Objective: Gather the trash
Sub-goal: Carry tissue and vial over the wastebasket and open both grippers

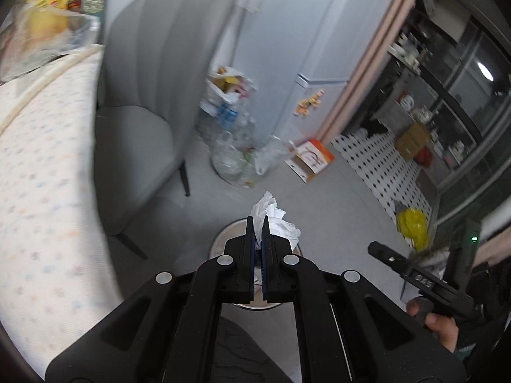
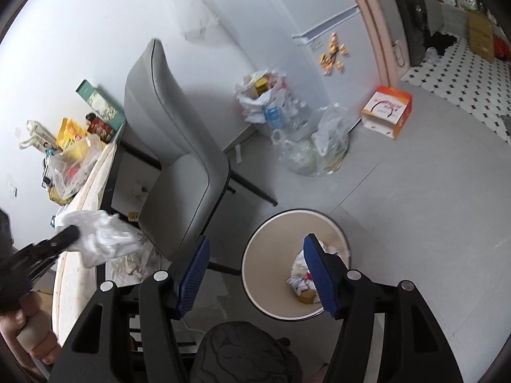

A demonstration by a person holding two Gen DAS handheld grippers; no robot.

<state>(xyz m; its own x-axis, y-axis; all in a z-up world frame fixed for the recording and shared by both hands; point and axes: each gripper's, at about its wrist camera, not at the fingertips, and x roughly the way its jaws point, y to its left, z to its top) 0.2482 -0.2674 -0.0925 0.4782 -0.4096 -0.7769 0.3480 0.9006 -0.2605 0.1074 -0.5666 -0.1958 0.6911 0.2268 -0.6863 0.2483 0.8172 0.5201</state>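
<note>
My left gripper [image 1: 258, 220] is shut on a crumpled white tissue [image 1: 276, 217] and holds it in the air above the round white trash bin [image 1: 220, 239], which its fingers mostly hide. In the right wrist view the same tissue [image 2: 102, 236] hangs from the left gripper [image 2: 72, 234] over the table edge, left of the grey chair. My right gripper [image 2: 257, 244] is open and empty, above the trash bin [image 2: 274, 233]. Crumpled paper and wrappers [image 2: 303, 279] lie in the bin's bottom.
A grey chair [image 2: 179, 146] stands between the table [image 1: 41, 159] and the bin. Plastic bags of bottles [image 2: 306, 140] and an orange-white box [image 2: 388, 108] sit on the floor by the fridge [image 1: 287, 48]. A yellow bag [image 1: 412, 223] lies near the tiled doorway.
</note>
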